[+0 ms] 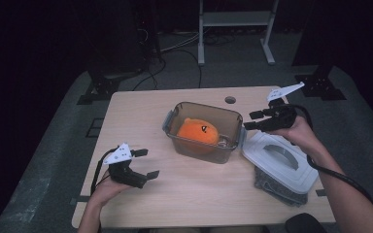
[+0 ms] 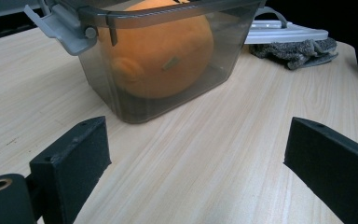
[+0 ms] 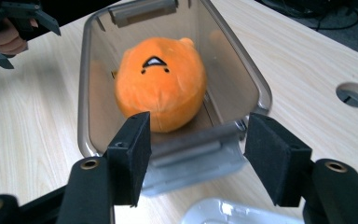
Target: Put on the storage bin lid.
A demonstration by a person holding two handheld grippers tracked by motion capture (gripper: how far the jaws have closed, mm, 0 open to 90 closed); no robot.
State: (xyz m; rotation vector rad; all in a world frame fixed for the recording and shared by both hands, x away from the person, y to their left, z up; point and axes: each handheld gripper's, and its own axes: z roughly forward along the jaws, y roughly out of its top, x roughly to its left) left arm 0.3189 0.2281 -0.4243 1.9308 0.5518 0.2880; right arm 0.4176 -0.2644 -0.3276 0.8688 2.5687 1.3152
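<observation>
Between both tongs, orange plush (image 1: 197, 132) inside clear bin (image 1: 226, 115), left tongs (image 1: 145, 163) apart, right tongs (image 1: 250, 120) apart, empty.

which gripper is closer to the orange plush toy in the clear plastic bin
Right. The right gripper hangs open at the clear plastic bin's right end latch, facing the round orange plush toy. The left gripper rests open, apart, on the table left of the bin.

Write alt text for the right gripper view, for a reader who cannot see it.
An orange plush toy with a small stitched face lies inside an open, smoky clear plastic container on a light wooden table. The right tool frames the container's near latch between its open black jaws, empty, and a white lid edges in below.
</observation>
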